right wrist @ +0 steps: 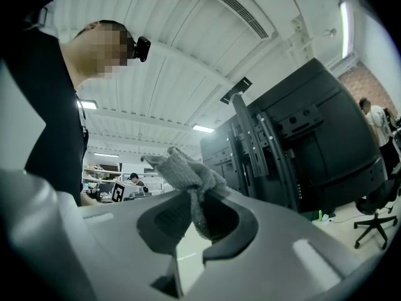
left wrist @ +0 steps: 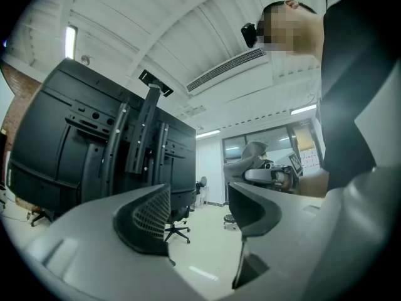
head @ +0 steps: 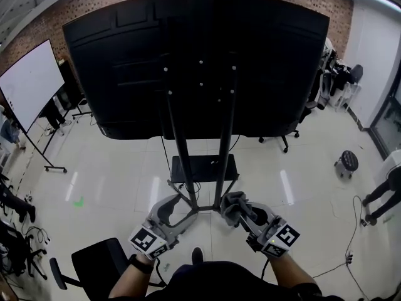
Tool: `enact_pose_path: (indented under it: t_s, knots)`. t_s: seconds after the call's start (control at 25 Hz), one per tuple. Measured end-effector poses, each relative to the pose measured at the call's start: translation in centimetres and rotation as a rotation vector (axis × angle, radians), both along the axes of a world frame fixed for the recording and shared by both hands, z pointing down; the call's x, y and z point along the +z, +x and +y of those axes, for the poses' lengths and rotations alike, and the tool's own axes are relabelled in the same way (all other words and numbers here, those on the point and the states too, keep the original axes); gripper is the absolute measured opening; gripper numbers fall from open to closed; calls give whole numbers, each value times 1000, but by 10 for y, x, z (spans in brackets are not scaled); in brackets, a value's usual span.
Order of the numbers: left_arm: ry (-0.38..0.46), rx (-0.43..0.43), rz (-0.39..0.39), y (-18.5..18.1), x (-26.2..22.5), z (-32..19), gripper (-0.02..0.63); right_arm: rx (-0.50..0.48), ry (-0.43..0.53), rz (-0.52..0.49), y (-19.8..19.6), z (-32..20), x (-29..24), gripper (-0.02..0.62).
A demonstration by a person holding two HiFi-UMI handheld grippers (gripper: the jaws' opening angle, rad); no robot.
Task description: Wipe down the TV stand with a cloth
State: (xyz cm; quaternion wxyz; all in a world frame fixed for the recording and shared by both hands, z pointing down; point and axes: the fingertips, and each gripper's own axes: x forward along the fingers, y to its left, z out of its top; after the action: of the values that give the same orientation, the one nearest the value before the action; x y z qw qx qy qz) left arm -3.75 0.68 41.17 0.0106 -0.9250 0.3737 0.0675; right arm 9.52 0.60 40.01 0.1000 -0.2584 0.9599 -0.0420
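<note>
Grey plastic, right gripper (right wrist: 197,215): smooth moulded shell. The jaws are closed in on a cloth, with the dark mesh-textured pads pressed against it from both sides.
Cloth (right wrist: 188,171): grey, fuzzy knit. A narrow fold is pinched between the right gripper's jaws, and the rest is bunched into a soft lump puffed out above the tips.
Left gripper (left wrist: 197,209): same smooth grey shell. The jaws are held well apart and nothing is caught between them. A grid-pattern pad can be seen on one jaw.
Marker cube (head: 145,240): boxy, with black-and-white squares. One is carried on each gripper.
TV stand (head: 182,146): two slim black metal uprights, a flat black shelf (head: 203,167) set low between them, and thin legs splayed out at the bottom.
Cloth vs stand: in the head view the cloth is held low, just beside the foot of the right-hand upright. Actual contact can't be made out.
Left gripper vs stand: near the left-hand leg, across from the cloth.
TV (head: 125,61): big, black, matte back panel with screw holes, mounted on the uprights.
Floor (head: 125,168): glossy white, with ceiling lights mirrored in streaks.
Whiteboard (head: 28,80): flat white panel on a wheeled frame, well off to the left.
Office chair (head: 94,256): black, parked near the left gripper.
</note>
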Motion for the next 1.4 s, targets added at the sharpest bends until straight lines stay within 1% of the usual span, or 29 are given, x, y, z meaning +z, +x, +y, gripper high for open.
enact_pose_path:
  t_s: [0.24,0.32,0.44,0.52,0.68,0.8,0.88,0.96,1.08,1.24,1.32,1.4]
  knots:
    - [19,56,-6,-35,-16,-76,311,45,36,-20,-40,-74,-19,37]
    - [22,74,-6,-44,-20,-94,311,59,45,-32,-49,-92,-26,37]
    - [29,98,-12,-53,-25,-115,311,79,50,-17,-59,-111,-24,37]
    - [43,106,-15,-55,-29,-124,311,69,57,-20,-66,-118,-30,37]
    - [74,119,-35,-53,-37,-140,311,51,104,-31,-74,-134,-48,37]
    - [82,120,-30,-48,-41,-148,311,44,128,-2,-74,-144,-54,37]
    - [106,122,-30,-44,-49,-151,311,35,152,31,-73,-149,-58,37]
    - [140,121,-39,-41,-61,-154,311,11,175,41,-76,-152,-70,37]
    - [194,121,-58,-40,-85,-161,311,3,236,60,-78,-161,-91,37]
    - [243,135,-67,-41,-124,-173,311,48,363,135,-72,-183,-124,37]
    - [289,143,-76,-42,-153,-179,311,58,421,163,-72,-194,-148,37]
    - [330,148,-69,-42,-186,-183,311,61,470,183,-74,-202,-171,37]
